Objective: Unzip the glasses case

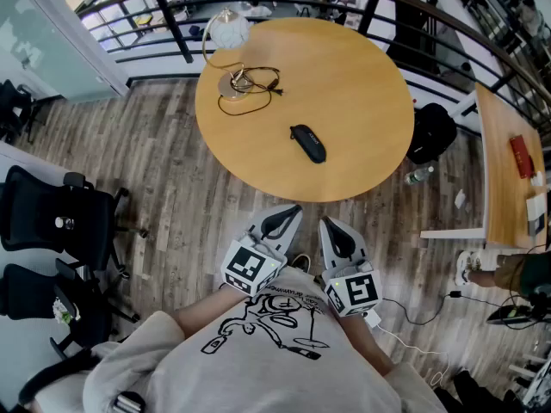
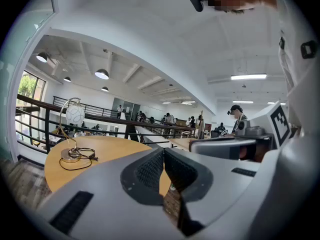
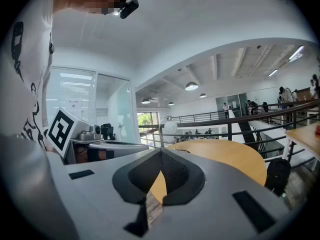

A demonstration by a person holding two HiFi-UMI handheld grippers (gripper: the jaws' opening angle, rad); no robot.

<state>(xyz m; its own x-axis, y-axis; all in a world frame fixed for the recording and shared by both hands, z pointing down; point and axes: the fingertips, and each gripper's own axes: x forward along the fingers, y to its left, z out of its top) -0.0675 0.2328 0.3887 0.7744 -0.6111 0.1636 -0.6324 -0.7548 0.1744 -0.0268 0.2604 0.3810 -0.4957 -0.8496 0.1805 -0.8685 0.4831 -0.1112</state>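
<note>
A dark glasses case (image 1: pixel 307 142) lies on the round wooden table (image 1: pixel 362 84), towards its near side. My left gripper (image 1: pixel 287 214) and right gripper (image 1: pixel 328 224) hang side by side close to my body, short of the table's near edge and well apart from the case. Both are shut with nothing between their jaws. In the left gripper view the jaw tips (image 2: pixel 163 150) meet over the table top (image 2: pixel 95 164); the case is hidden there. In the right gripper view the tips (image 3: pixel 161 152) also meet, with the table (image 3: pixel 235 159) beyond and no case in sight.
A desk lamp with a globe shade (image 1: pixel 229 31) and a coiled cord (image 1: pixel 258 83) stands at the table's far left. Black office chairs (image 1: pixel 52 222) are at the left, a black bag (image 1: pixel 430 132) and a bottle (image 1: pixel 418 175) on the floor at the right, a second table (image 1: pixel 508 170) beyond.
</note>
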